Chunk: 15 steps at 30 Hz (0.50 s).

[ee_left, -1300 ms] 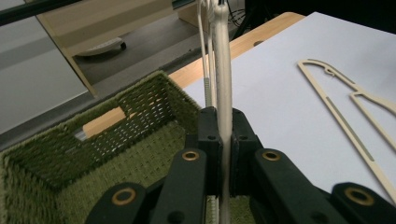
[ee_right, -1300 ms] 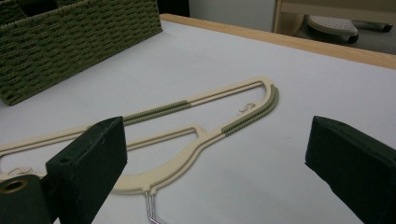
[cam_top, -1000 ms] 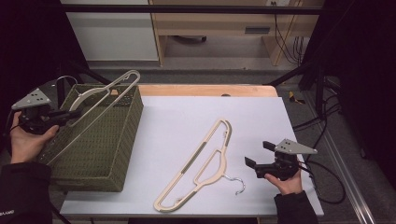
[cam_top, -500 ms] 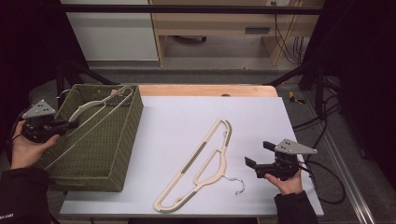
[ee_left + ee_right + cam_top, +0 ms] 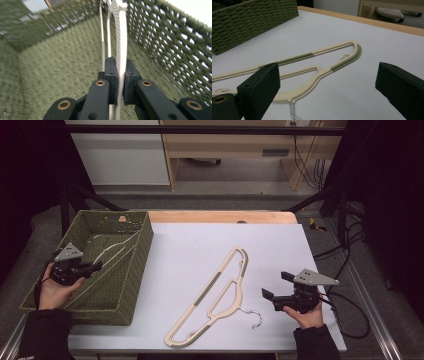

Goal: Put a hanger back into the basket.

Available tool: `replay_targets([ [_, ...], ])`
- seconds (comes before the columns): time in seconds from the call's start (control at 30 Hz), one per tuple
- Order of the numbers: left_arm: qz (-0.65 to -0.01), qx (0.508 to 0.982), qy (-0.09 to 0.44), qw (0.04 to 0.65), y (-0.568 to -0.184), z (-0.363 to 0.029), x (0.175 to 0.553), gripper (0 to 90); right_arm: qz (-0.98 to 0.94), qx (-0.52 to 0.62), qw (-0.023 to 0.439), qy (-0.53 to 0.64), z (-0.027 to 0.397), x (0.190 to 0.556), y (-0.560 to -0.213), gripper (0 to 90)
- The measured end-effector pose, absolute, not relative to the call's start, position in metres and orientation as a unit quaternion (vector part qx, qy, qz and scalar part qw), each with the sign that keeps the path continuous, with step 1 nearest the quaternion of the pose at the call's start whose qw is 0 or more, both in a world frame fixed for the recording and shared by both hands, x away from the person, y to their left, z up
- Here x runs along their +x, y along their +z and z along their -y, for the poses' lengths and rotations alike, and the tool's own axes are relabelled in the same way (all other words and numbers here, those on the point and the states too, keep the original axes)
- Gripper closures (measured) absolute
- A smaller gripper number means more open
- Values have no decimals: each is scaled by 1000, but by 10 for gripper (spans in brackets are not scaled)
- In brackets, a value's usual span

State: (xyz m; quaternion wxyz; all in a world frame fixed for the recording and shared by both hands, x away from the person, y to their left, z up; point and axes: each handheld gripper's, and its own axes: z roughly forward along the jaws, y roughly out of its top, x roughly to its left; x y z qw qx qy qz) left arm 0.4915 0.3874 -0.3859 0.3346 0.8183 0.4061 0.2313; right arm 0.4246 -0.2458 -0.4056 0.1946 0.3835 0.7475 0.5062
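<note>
Compared with one second ago, the left gripper (image 5: 95, 266) stands lower: the cream hanger (image 5: 107, 252) it carries, then raised above the rim of the green woven basket (image 5: 137, 270), now lies slanting inside the basket, its far end towards the far wall. Half a second ago the hanger was only partly sunk below the rim. The right gripper (image 5: 272, 290) and the second hanger (image 5: 220, 302) on the table occupy the same places in all three moments.

Near: in the left gripper view, the two black jaws are pressed onto a ribbed cream bar of the hanger (image 5: 122, 47), which passes between the pads (image 5: 111, 75) and runs away towards the far basket wall (image 5: 175, 42). The jaws have just been easing apart slightly, with the bar between them. In the right gripper view, the jaws stand spread wide, nothing between them, aimed over the second hanger (image 5: 319, 71).

Middle: the second hanger lies flat on the white table sheet (image 5: 200, 250), diagonal, its metal hook (image 5: 252, 316) just beside the right gripper; olive ribbed strips line its shoulders.

Far: the basket sits at the left table edge, well apart from the right gripper. Beyond the table a wooden edge (image 5: 220, 216) shows.

No brand, label or writing can be read on any item.
</note>
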Motion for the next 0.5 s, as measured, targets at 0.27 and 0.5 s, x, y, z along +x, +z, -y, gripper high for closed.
replay_targets([
  [0.27,-405,834,206,315,-390,-375,491,789,-747,382,194,508,245,425,-406,63],
  [0.5,-393,851,191,292,-396,-366,490,741,-749,381,192,507,245,425,-406,65],
])
